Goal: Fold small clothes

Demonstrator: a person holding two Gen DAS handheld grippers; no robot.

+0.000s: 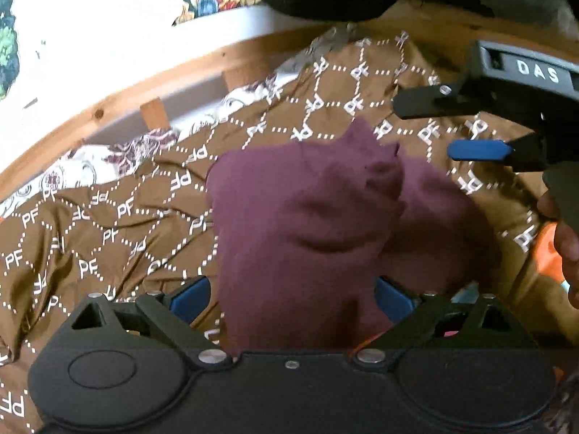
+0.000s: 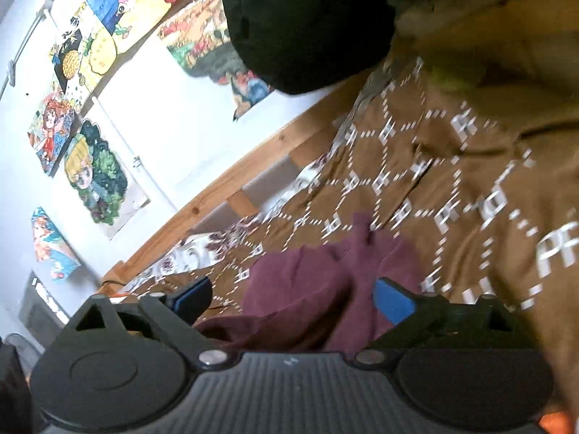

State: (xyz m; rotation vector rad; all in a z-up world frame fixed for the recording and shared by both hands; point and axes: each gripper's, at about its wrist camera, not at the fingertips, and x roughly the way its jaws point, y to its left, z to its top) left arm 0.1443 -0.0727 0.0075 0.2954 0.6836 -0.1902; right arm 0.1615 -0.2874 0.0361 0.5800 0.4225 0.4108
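— How far along is the fold on the bed?

— Partway, by my reading: the maroon garment point(image 1: 307, 224) lies on the brown monogram bedspread point(image 1: 108, 224), already doubled into a thick, lumpy bundle, with a rumpled flap hanging off its three o'clock side. Smoothing and one more fold look to be left

— And the tools?

— Both stand wide apart, clamped on nothing. The left gripper point(image 1: 291, 298) straddles the near end of the cloth, a blue pad point(image 1: 188, 298) on either side, not pressing it. The right gripper point(image 1: 441, 126) comes in from three o'clock in the left wrist view, its fingers spread above the far corner of the bundle, clear of the fabric

— Which way does the piece run?

— Its long axis goes from six o'clock to twelve in the left wrist view, the near end between the left jaws, the peaked far end pointing at the wooden bed rail point(image 1: 144, 79). From the right wrist view it sits low, at about six o'clock, just ahead of the fingers

— Anything else nearby?

— A black bundle point(image 2: 307, 25) at twelve o'clock; I cannot tell what it is
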